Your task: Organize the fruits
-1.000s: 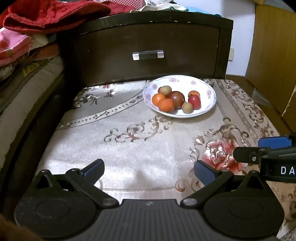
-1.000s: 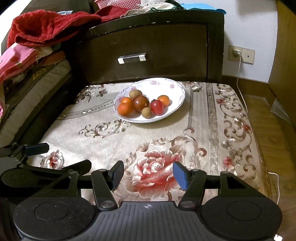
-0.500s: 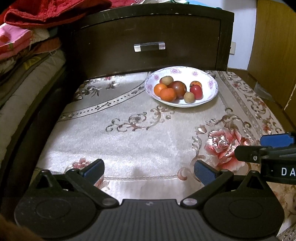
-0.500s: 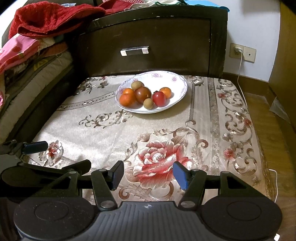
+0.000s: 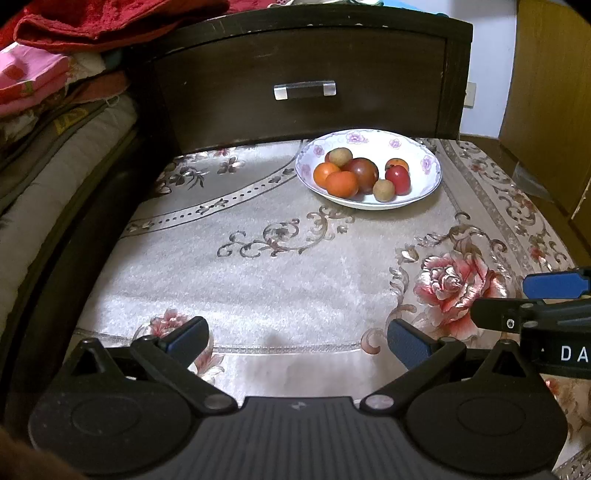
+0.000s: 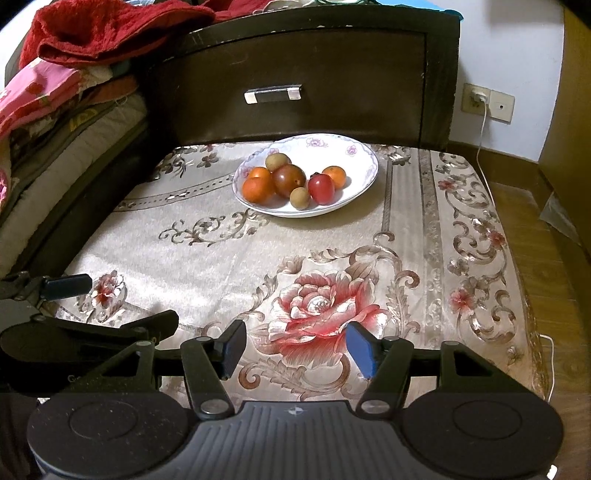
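Fruit all together in a white floral bowl (image 5: 428, 177), at the far side of the embroidered beige cloth (image 5: 280, 280), just in front of a dark wooden drawer front (image 5: 303, 70) with a clear handle (image 5: 305, 89). Inside the bowl: a dark reddish-brown tomato (image 5: 364, 173) in the middle, two orange fruits (image 5: 341, 183) touching at its left, a third small orange one (image 5: 397, 162) behind at the right, a red tomato (image 5: 398, 180) beside it, one small tan round fruit (image 5: 383, 190) at the front, another (image 5: 340, 156) at the back.

Left gripper (image 5: 295, 338) low over the near edge of the cloth, fingers spread wide, nothing between the blue pads. Right gripper (image 6: 295, 347) just beside it, above the big red rose pattern (image 6: 317, 314), fingers at a narrower half-open gap, also holding nothing. Both well apart from the bowl.

Folded blankets (image 6: 55, 110) stacked at the left, a red towel (image 6: 110, 29) on top
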`<action>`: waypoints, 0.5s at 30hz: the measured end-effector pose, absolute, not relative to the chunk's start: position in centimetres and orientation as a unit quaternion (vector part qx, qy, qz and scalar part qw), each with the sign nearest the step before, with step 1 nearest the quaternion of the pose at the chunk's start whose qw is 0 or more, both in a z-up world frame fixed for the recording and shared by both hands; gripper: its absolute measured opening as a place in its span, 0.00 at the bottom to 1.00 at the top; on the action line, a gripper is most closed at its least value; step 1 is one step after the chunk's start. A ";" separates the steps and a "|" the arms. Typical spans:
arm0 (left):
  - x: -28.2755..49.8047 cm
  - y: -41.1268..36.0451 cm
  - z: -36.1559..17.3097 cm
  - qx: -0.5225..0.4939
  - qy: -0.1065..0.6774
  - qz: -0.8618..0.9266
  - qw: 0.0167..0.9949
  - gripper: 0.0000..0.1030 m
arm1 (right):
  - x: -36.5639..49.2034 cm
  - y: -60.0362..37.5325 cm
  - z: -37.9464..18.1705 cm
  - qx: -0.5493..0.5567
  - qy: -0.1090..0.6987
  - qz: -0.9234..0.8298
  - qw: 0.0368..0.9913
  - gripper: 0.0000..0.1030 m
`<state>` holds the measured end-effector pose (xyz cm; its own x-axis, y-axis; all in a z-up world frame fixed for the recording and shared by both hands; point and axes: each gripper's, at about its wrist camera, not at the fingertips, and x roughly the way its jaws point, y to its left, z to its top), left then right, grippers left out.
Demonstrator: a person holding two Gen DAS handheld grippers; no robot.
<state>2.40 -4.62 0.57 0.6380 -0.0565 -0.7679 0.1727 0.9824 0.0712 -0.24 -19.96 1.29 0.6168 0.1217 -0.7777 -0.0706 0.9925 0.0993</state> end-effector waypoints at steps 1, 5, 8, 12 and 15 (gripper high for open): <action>2.4 -4.6 0.6 0.070 0.420 -0.063 0.903 1.00 | -0.2 -19.9 1.3 0.029 0.435 0.054 0.898 0.56; 2.4 -4.6 0.5 0.072 0.421 -0.062 0.902 1.00 | -0.2 -19.9 1.2 0.028 0.437 0.054 0.898 0.56; 2.3 -4.6 0.5 0.073 0.421 -0.060 0.902 1.00 | -0.2 -19.8 1.1 0.027 0.438 0.054 0.897 0.56; 2.2 -4.6 0.4 0.074 0.421 -0.059 0.902 1.00 | -0.2 -19.7 1.0 0.026 0.439 0.055 0.896 0.56; 2.2 -4.5 0.4 0.076 0.422 -0.059 0.901 1.00 | -0.2 -19.7 1.0 0.025 0.440 0.055 0.896 0.56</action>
